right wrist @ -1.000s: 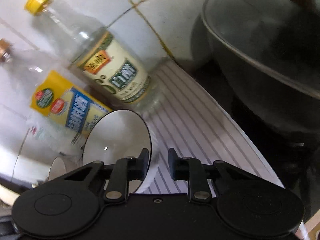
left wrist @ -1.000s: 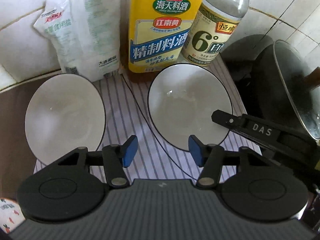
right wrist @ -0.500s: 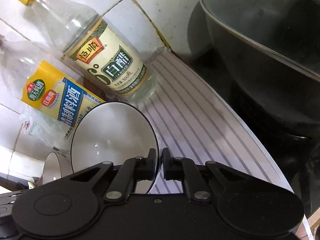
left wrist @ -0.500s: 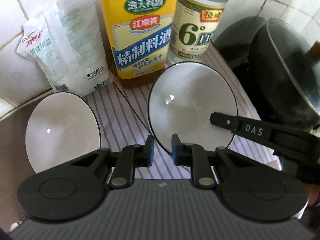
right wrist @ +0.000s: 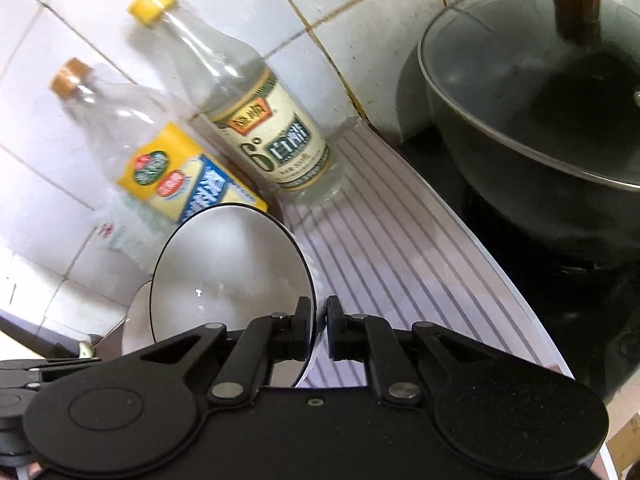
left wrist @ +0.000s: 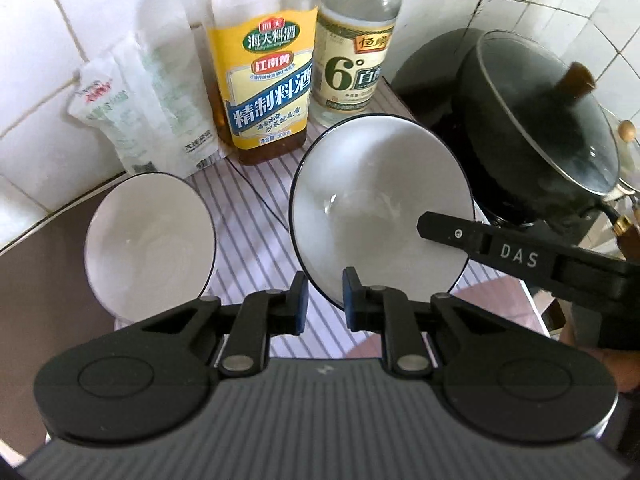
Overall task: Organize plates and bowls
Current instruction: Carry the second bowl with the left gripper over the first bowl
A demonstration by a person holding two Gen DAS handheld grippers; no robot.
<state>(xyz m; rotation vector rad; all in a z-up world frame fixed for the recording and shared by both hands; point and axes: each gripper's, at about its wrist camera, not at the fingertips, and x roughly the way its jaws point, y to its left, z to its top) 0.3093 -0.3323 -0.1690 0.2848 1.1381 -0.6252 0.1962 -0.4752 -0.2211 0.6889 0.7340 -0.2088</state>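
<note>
Both grippers have closed on the right-hand bowl [left wrist: 380, 204] since a second ago, and it now looks raised, tilted with its near edge low; the bottles behind it sit lower in the left wrist view than before.

Nearest, the left gripper [left wrist: 323, 300] has just been closing, and its blue-padded fingers [left wrist: 351, 298] now pinch the bowl's near rim between them. From the right side, the right gripper [right wrist: 318, 330] clamps the same bowl's rim, its fingers pressed almost together with only the thin dark-edged wall between them; its black arm marked DAS lies across the bowl's right edge.

Just left of the left gripper, a second white bowl [left wrist: 150, 240] with a dark rim rests on the striped mat [left wrist: 256, 216], apart from the held one.

Beyond the bowls, against the tiled wall [left wrist: 48, 60], stand a white packet [left wrist: 160, 104] at the left, a yellow-labelled bottle [left wrist: 266, 92] in the middle and a clear bottle with a pale label [left wrist: 354, 68] beside it.

Farther right, a dark pot [left wrist: 532, 120] with a glass lid sits on the stove.
</note>
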